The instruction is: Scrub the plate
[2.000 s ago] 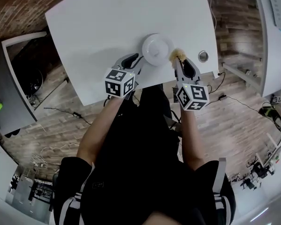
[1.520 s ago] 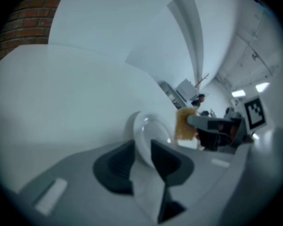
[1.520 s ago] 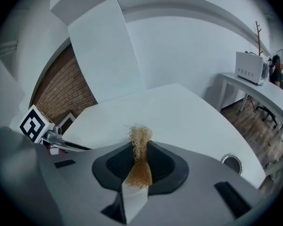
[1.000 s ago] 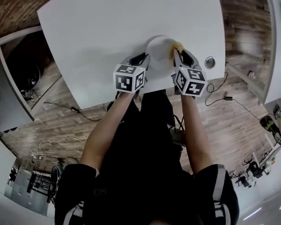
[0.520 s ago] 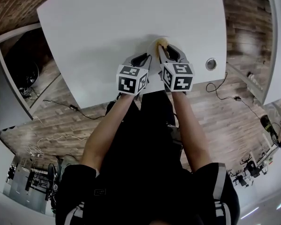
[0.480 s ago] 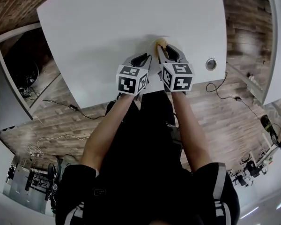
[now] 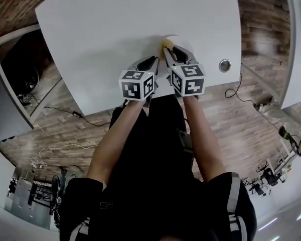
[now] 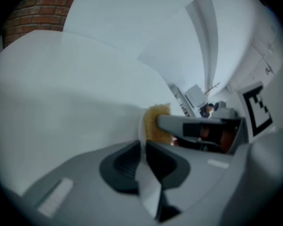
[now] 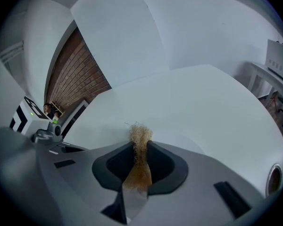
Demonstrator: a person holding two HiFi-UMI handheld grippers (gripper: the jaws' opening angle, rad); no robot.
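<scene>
Plainly, the plate (image 8: 141, 130) sat at the near edge of the white table (image 7: 110, 19), just ahead of the person, and little of it showed from above because both tools crowded over it. In the left gripper view it appeared edge-on, a thin pale rim running straight away along the jaws, so it seemed to be tipped up on its edge with its face turned toward the right-hand tool, though the head view was too cramped to confirm the tilt. The left gripper (image 8: 142, 147) had that rim between its jaws, which stood only a sliver apart and were closing, the dark pads lying against either side of the thin edge. The right gripper (image 9: 140, 147) was clenched on a tuft of yellow-brown scrubber (image 9: 139, 136), the fibres squeezed into a narrow strip between the pads and fraying out past the tips. That scrubber lay against the plate's face just beyond the left jaws, on their right side, touching the rim. The two tools stood close side by side, their marker cubes nearly level. A small round cap (image 7: 224, 65) was set into the table to the right, well apart from the plate.
</scene>
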